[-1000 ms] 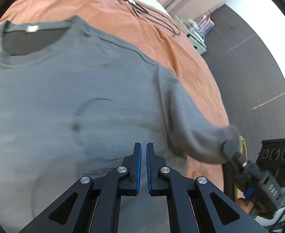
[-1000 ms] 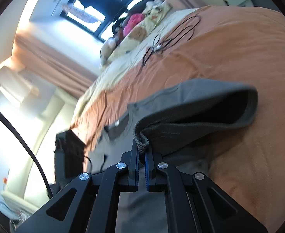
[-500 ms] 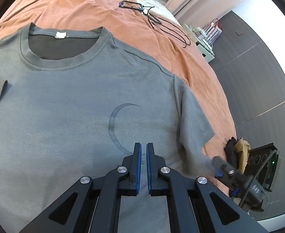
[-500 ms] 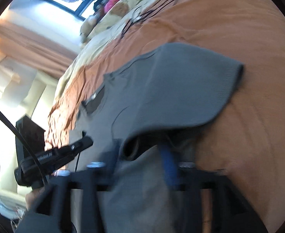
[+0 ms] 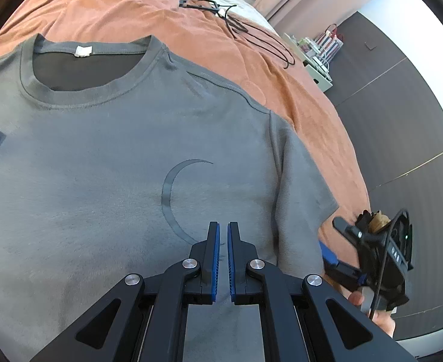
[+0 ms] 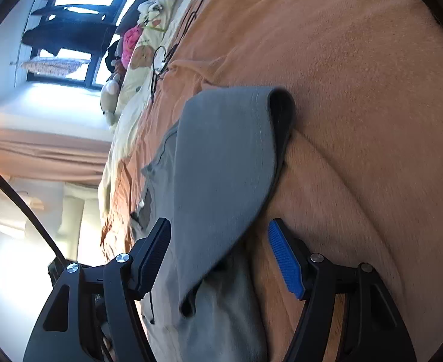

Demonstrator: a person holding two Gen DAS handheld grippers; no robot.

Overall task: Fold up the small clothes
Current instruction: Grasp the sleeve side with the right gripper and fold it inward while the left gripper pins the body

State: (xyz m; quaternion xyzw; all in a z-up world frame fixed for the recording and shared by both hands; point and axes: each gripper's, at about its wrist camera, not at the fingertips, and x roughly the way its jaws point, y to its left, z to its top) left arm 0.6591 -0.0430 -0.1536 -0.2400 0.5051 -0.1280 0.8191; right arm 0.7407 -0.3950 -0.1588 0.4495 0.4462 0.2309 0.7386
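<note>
T-shirt: a grey T-shirt (image 5: 107, 163) lies face up and spread flat on the orange blanket (image 5: 137, 12), collar toward the far end of the bed, a dark crescent print (image 5: 173, 193) on the chest.
Collar: round neck with a small white tag (image 5: 83, 50) inside the back.
Sleeve: the sleeve (image 6: 221, 163) on the right-hand side rests on the blanket, its cuff edge curled up and showing a dark inside.
Left gripper: the left gripper (image 5: 223, 259) hangs over the lower chest of the shirt, its blue-padded jaws together, with no cloth visibly between them.
Right gripper: the right gripper (image 6: 221, 256) has its jaws apart; they have just opened, the sleeve hem lies loosely between them, and neither pad presses on it.
Right hand: fingertips of the person's hand (image 5: 372, 307) show under the right gripper's body, near the edge of the bed.
Cable: a black cable (image 5: 251, 36) lies in loops on the blanket beyond the collar, well apart from the shirt.
Bin: a pale open bin (image 5: 318, 60) stands on the floor beside the bed, holding small items too small to tell.
Pillows: patterned bedding (image 6: 143, 60) and soft toys sit at the far end of the bed.
</note>
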